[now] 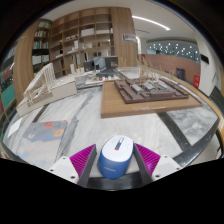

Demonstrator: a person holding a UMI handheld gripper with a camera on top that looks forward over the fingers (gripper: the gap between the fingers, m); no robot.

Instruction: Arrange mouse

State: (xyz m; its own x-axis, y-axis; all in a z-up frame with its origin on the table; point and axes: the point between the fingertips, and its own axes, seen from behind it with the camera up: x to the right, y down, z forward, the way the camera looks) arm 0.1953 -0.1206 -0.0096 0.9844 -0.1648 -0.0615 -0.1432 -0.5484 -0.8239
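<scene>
Right at the bottom centre of the frame, the tongs pinch a white and blue mouse, their magenta pads pressed against both its sides. Beyond it lies a pale worktop, with a dark mat at left. A wooden board sits right of centre, and tall shelves fill the upper left.

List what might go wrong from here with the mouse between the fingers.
1. The blue and white computer mouse sits between the magenta pads of the gripper; its rounded shell might slip if the squeeze is uneven.
2. A dark flat mat with printed patches lies ahead on the pale marble table; the mouse could land short of it or askew.
</scene>
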